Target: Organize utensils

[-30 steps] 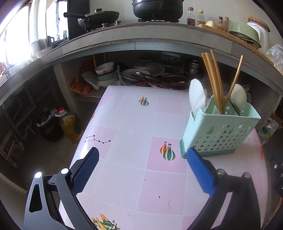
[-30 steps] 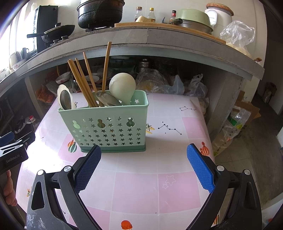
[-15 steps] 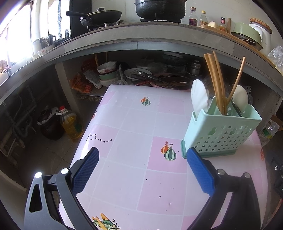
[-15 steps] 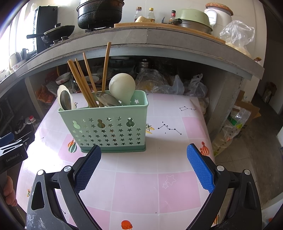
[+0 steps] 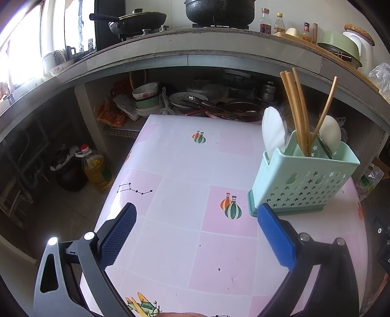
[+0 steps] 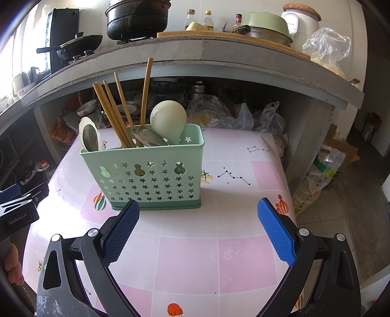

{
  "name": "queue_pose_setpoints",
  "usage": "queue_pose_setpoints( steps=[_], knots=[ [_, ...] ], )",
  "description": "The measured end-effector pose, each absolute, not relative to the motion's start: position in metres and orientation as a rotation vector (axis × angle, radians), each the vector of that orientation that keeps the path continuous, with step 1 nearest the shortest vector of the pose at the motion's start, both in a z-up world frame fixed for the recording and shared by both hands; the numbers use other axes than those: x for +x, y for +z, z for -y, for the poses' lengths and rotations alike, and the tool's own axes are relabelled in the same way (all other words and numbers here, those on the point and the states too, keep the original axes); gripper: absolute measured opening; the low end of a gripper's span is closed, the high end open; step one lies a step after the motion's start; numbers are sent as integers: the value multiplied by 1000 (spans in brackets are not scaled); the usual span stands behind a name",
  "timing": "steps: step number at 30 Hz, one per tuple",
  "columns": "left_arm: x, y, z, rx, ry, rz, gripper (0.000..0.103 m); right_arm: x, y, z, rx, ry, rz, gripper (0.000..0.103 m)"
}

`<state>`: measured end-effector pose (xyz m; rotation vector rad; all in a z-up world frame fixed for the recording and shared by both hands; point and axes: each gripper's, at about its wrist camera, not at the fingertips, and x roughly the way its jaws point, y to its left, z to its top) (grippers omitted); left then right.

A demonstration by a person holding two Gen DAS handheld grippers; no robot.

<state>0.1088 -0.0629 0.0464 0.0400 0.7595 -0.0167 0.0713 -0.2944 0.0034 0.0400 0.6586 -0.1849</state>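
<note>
1. Left gripper [image 5: 195,234]: spread wide, holding nothing, hovering over the near part of the table [image 5: 175,170]; blue pads [image 5: 117,236] clear of everything.
2. Right gripper [image 6: 197,231]: likewise wide and empty, above the table's near edge, with the left pad just in front of the caddy's base.
3. Nothing between either gripper and the caddy [image 6: 151,170]; bare pink-and-white cloth in the gap.
4. Left gripper's black body visible at the far left of the right wrist view, with part of a hand [image 6: 13,265] below it.
5. Caddy: mint green, star-punched, upright on its tray, on the right half of the table in the left wrist view, central in the right wrist view.
6. Inside: four chopsticks [image 6: 114,114], three leaning left and one nearly upright; a metal spoon [image 6: 148,139] lying low beside them.
7. Right end: one cream ladle [image 6: 168,119], bowl up.
8. Left end: a white spoon [image 6: 84,129] with a metal spoon [image 6: 90,139] nested against it.
9. Farther out: stone counter [image 6: 202,51] behind the table, carrying a black pot [image 6: 136,17], a pan [image 6: 80,44], three bottles [image 6: 207,19], a green basin [image 6: 263,22] and a plastic bag [image 6: 326,48].
10. Under the counter: stacked bowls [image 5: 146,97], plates and bags; oil jug [image 5: 95,168] on the floor at left.
</note>
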Motion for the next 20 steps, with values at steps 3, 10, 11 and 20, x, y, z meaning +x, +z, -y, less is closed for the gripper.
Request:
queue_pose_setpoints(
  steps=[3, 10, 11, 20],
  knots=[
    [110, 45, 63, 34, -17, -770, 97, 71, 3, 294, 40, -186, -658, 93],
    [108, 46, 63, 33, -19, -764, 97, 71, 3, 294, 42, -185, -658, 93],
    [108, 45, 63, 34, -22, -765, 97, 70, 3, 295, 42, -185, -658, 93],
    [111, 44, 61, 17, -19, -786, 97, 70, 3, 295, 44, -186, -659, 93]
  ],
)
